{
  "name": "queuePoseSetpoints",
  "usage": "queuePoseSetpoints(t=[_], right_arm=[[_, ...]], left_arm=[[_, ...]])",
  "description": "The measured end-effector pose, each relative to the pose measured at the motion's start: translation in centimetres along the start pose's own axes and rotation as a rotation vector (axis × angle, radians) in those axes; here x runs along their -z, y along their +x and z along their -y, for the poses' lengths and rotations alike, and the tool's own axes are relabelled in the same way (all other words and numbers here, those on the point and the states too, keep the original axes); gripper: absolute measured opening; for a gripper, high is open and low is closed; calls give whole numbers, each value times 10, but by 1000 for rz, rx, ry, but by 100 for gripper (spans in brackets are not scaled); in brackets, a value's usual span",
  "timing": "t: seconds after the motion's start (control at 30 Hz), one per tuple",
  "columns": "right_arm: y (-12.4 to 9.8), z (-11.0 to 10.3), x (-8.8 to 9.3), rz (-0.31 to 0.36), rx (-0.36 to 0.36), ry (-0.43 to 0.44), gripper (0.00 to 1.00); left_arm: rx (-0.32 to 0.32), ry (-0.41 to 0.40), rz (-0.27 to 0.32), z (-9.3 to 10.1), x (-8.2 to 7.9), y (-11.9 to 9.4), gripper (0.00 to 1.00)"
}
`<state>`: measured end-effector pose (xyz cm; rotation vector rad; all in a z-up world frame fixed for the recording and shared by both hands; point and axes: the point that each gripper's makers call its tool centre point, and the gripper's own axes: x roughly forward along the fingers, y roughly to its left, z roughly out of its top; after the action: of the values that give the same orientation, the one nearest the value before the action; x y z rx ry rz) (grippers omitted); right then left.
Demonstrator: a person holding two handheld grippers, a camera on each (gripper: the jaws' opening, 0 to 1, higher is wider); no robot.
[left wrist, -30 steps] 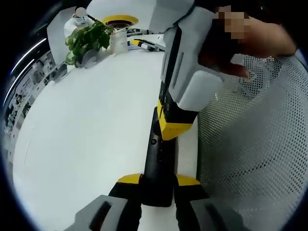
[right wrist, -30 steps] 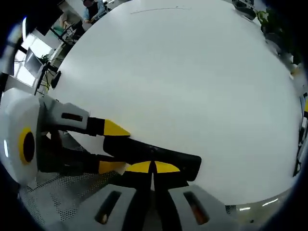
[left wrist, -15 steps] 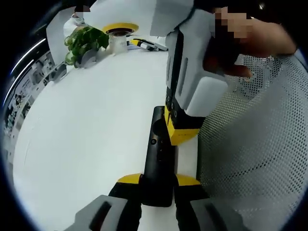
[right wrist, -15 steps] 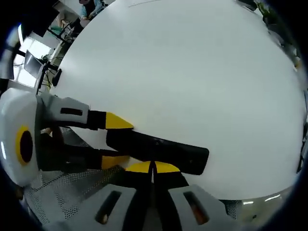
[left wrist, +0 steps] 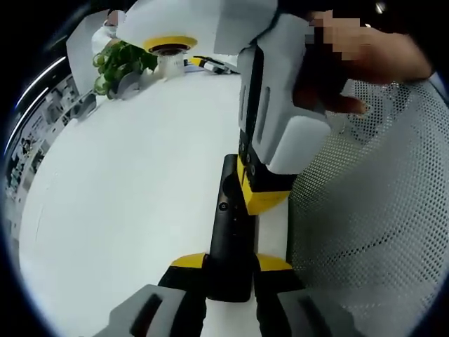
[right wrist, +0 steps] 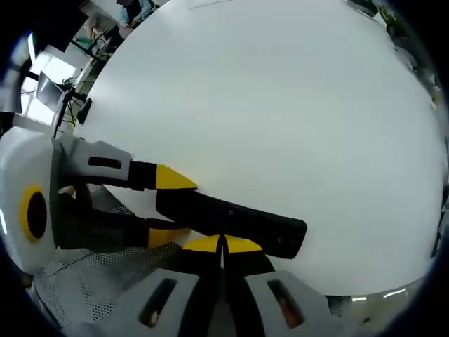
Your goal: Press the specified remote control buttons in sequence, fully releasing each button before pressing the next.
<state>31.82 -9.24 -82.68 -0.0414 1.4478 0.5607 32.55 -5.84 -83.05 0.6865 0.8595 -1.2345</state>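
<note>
A black remote control (left wrist: 230,217) lies lengthwise between the yellow-tipped jaws of my left gripper (left wrist: 231,261), which is shut on its near end just above the white table (left wrist: 126,182). My right gripper (left wrist: 261,200) comes down from the upper right with its white body and yellow tips against the remote's right side. In the right gripper view, the right gripper (right wrist: 223,243) is shut, its tips together at the near edge of the remote control (right wrist: 235,216). The left gripper (right wrist: 168,207) clamps the remote from the left. Whether a button is pressed is hidden.
A potted green plant (left wrist: 123,60) and a yellow round object (left wrist: 167,43) stand at the table's far end, with small items beside them. A white mesh chair back (left wrist: 372,210) is to the right. A person's hand (left wrist: 351,63) holds the right gripper.
The right gripper's tip has slid a little down the remote toward the left gripper's jaws. The left gripper keeps its hold on the remote.
</note>
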Motion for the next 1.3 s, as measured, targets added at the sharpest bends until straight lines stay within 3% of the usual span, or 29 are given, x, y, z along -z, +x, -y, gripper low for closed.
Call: queuePoseSetpoints(t=[0.2, 0.63, 0.97, 1.3], right_arm=[[0, 1, 0, -14, 27, -34, 0], [-2, 1, 0, -3, -24, 55, 0], [-5, -7, -14, 72, -79, 70, 0], [-3, -8, -17, 81, -83, 67, 0]], left_arm=[[2, -3, 1, 0, 0, 0, 25], [0, 2, 11, 0, 0, 0, 25], [-1, 6, 16, 0, 0, 0, 25], [0, 7, 12, 0, 0, 0, 25]])
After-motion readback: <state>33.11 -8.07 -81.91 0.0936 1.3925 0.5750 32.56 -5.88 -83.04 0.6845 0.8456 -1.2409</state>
